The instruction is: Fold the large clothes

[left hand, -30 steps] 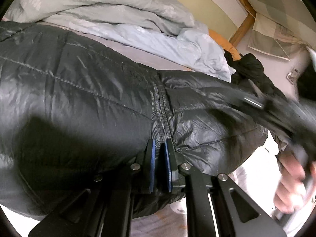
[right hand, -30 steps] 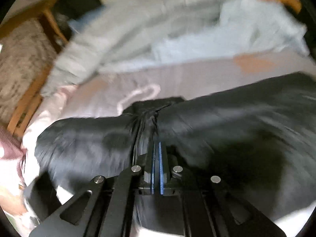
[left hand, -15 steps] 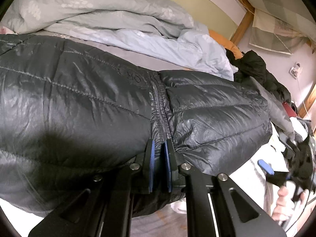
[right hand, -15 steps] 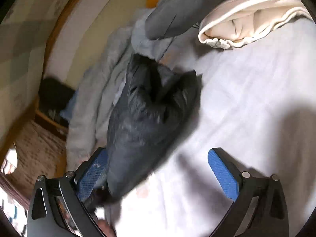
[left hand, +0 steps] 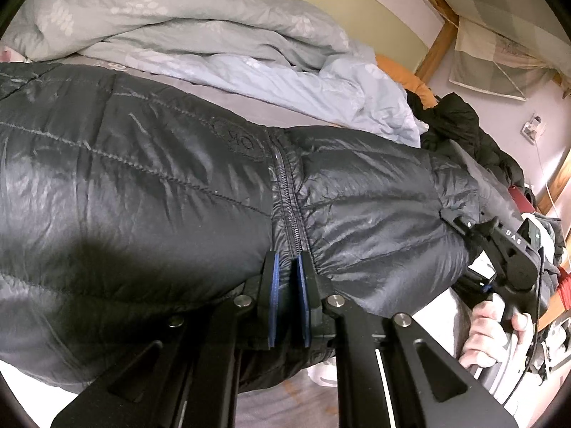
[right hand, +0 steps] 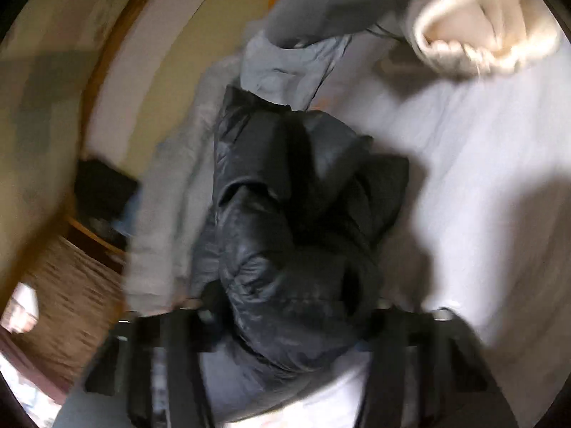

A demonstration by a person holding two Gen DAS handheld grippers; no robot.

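Observation:
A large black quilted puffer jacket [left hand: 160,192] lies spread across the bed, its zipper [left hand: 285,196] running up from my left gripper. My left gripper [left hand: 287,278] is shut on the jacket's hem at the zipper. The right gripper's body [left hand: 506,249] shows at the jacket's right edge in the left wrist view, a hand on its handle. In the blurred right wrist view, the jacket's bunched end [right hand: 285,232] lies between my right gripper's [right hand: 285,324] wide-apart fingers, which stand open around it.
A crumpled pale blue-grey duvet [left hand: 214,35] lies behind the jacket. Dark clothes [left hand: 464,125] are piled at the right by the wooden bed frame [left hand: 435,46]. A cream garment [right hand: 481,28] and a grey one [right hand: 339,0] lie on the white sheet [right hand: 481,196].
My right gripper let go of the jacket, opened wide, swung around to the jacket's end and now straddles it. My left gripper kept its hold and barely moved.

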